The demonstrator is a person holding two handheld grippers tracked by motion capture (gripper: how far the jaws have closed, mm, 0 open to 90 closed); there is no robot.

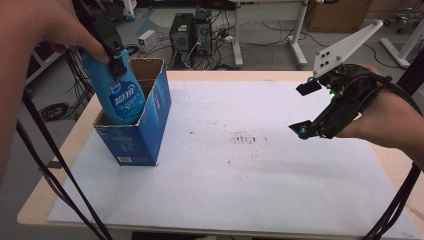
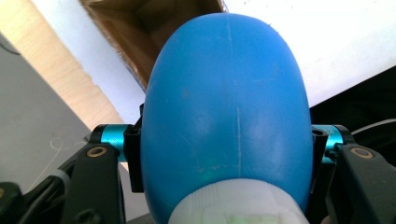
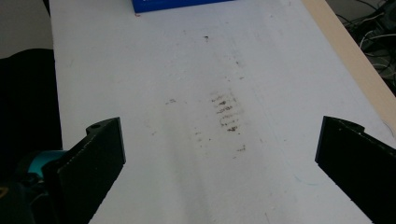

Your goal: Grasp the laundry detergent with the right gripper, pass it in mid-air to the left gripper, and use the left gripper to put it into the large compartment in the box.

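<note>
left gripper [image 1: 114, 60] clamped on the blue bottle [image 1: 117, 95], bottle base-down and tilted, lower half inside the open blue box [image 1: 150, 125] at the table's [image 1: 60, 165] left side. right gripper [image 1: 306, 107] hovers over the white sheet [image 1: 250, 175], jaws wide, nothing between them.

Blue bottle [image 1: 117, 97] in open box [image 1: 150, 125]

tongs: black jaws, teal-blue pivots | right tongs [image 1: 306, 109]: white three-cornered plate, green light | cables: black
</note>
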